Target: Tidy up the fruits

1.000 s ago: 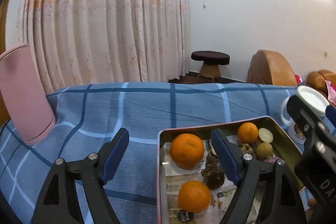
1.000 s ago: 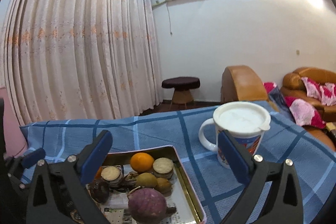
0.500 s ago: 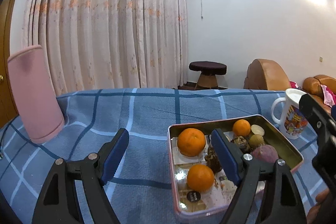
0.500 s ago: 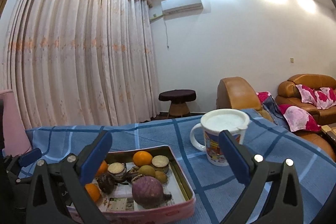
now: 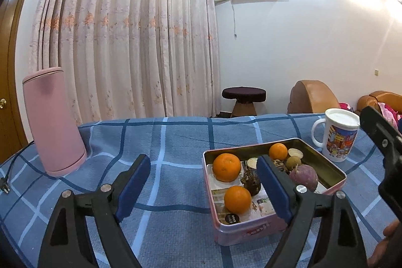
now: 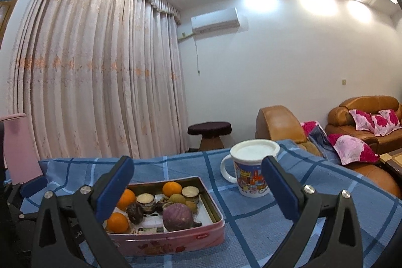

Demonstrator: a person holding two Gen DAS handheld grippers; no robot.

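A blue checked tablecloth (image 5: 176, 142) covers the table. On it, at the left, stands a tall pink jug (image 5: 52, 122), upright, its cord trailing off the near edge. Well apart to the right sits a pink tin (image 6: 176, 240) holding the fruit, and just beyond its far right corner a white mug (image 6: 251, 167) with a lid and a cartoon print. In the tin lie a purple round root (image 6: 178, 216), three oranges (image 5: 227, 167), a dark knobbly lump (image 5: 251, 182) and some small pale cut pieces. The left gripper (image 5: 203, 186) hangs near the tin's left side, its jaws wide, just opened further, with nothing between them. The right gripper (image 6: 197, 189) stands spread wide too, holding nothing.
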